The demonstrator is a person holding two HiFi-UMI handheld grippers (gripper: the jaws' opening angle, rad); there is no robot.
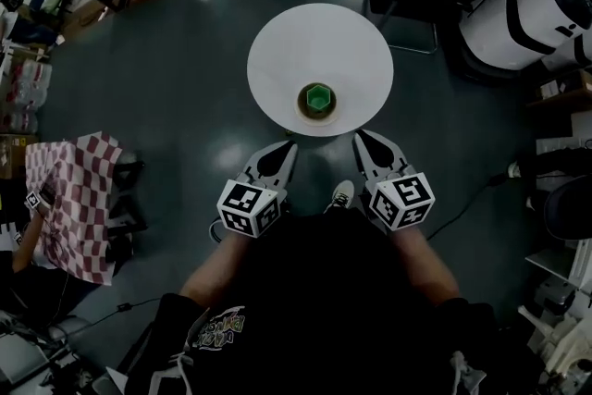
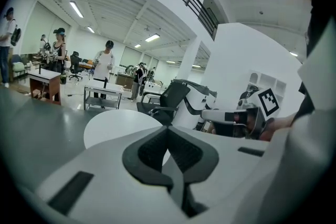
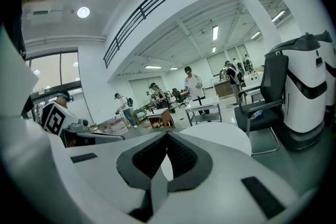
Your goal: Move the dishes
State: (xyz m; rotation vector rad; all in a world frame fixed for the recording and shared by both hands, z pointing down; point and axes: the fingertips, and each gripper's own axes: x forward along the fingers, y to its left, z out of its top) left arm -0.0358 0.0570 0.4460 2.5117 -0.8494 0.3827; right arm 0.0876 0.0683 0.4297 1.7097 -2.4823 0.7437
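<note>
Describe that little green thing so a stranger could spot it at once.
Find the round white table in the middle of the dark floor. Near its edge closest to the person sits a green cup on a tan saucer, the only things on it.

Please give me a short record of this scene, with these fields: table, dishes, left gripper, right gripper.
table: round white table, in front of the person
dishes: green cup on a small tan plate, by the table's near edge
left gripper: jaws together, empty, close to the table's near edge, apart from the cup
right gripper: jaws together, empty, close to the table's near edge, apart from the cup
</note>
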